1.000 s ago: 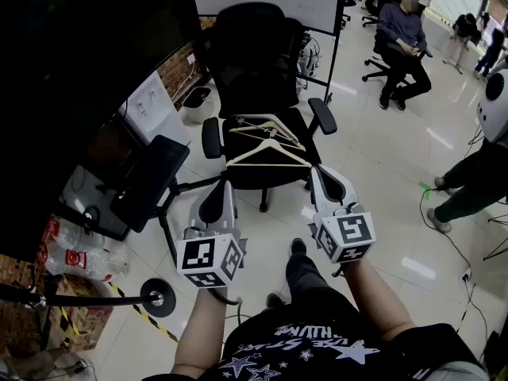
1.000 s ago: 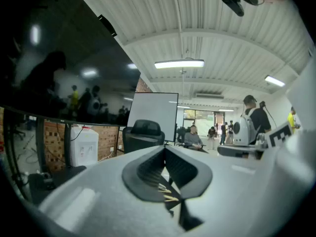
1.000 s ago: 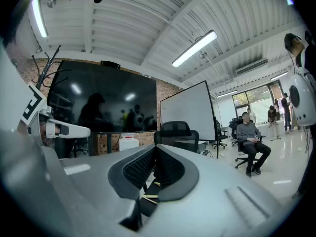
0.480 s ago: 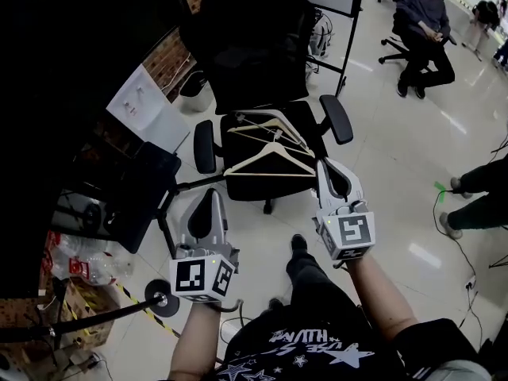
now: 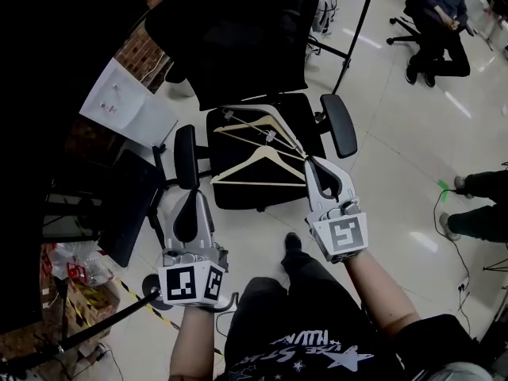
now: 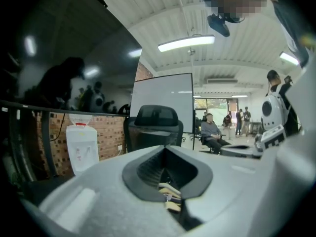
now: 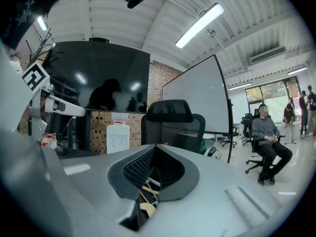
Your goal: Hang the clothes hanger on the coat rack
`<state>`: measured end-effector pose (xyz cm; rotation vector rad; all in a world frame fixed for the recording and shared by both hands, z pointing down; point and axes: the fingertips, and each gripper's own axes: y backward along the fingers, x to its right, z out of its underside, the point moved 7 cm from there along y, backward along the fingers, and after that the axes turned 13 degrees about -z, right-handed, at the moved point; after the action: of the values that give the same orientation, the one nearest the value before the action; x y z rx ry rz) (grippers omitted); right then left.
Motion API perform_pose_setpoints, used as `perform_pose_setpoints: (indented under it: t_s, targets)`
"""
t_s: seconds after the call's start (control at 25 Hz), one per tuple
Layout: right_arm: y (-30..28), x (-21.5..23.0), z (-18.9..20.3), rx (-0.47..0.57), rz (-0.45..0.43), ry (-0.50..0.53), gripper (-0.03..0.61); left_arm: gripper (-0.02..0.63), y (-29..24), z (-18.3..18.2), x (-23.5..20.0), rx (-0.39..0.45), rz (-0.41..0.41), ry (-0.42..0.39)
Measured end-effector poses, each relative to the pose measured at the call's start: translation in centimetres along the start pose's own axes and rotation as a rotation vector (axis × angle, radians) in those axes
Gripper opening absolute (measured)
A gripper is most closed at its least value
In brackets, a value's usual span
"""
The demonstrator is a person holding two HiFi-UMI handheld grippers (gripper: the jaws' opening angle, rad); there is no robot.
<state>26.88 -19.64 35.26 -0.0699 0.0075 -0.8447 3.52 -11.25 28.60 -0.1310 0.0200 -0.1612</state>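
Observation:
Several wooden clothes hangers [image 5: 258, 163] lie stacked on the seat of a black office chair [image 5: 238, 195]. My right gripper [image 5: 311, 163] is shut and empty, its tip at the right end of the nearest hanger, by the chair's right armrest [image 5: 337, 124]. My left gripper [image 5: 193, 198] is shut and empty too, in front of the seat's left corner and below the left armrest [image 5: 185, 145]. In the left gripper view the hangers [image 6: 168, 197] show through the gap behind the closed jaws of the left gripper [image 6: 165, 147]. The right gripper view shows the hangers [image 7: 145, 191] the same way beneath the right gripper [image 7: 155, 146].
A white water dispenser [image 5: 127, 101] and a brick wall stand left of the chair. A dark desk [image 5: 119, 205] is at the left, with a black pole on a round base [image 5: 151, 284] and bags below it. A seated person [image 5: 440, 10] and another person's legs [image 5: 476, 209] are at the right.
Both grippers have moved toward the chair and lower, still shut. The chair and hangers now sit nearer, and the right tip has come up to the nearest hanger's right end.

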Motion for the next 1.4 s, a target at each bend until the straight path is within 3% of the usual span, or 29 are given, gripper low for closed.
perform_pose_setpoints:
  t_s: [0.32, 0.56, 0.92, 1.0, 1.16, 1.4]
  targets:
    - [-3.3, 0.5, 5.7, -0.131, -0.050, -0.029, 0.006, 0.005, -4.9, 7.3, 0.3, -0.145, 0.064, 0.023]
    - [-4.8, -0.1, 11.4, -0.209, -0.031, -0.050, 0.006, 0.005, -7.3, 14.8, 0.5, -0.252, 0.174, 0.031]
    - [-8.7, 0.3, 20.2, -0.373, -0.037, -0.069, 0.008, 0.005, -11.6, 22.7, 2.0, -0.371, 0.300, 0.046]
    - [-9.4, 0.9, 22.1, -0.394, -0.037, -0.067, 0.056, 0.005, -12.5, 24.5, 2.4, -0.388, 0.333, 0.046]
    - [-10.6, 1.7, 25.4, -0.461, -0.042, -0.077, 0.077, 0.005, -14.1, 27.8, 2.1, -0.418, 0.347, 0.017]
    - [-12.1, 2.3, 30.9, -0.662, -0.129, -0.077, 0.178, 0.005, -16.2, 30.8, 1.9, -0.465, 0.354, -0.004]
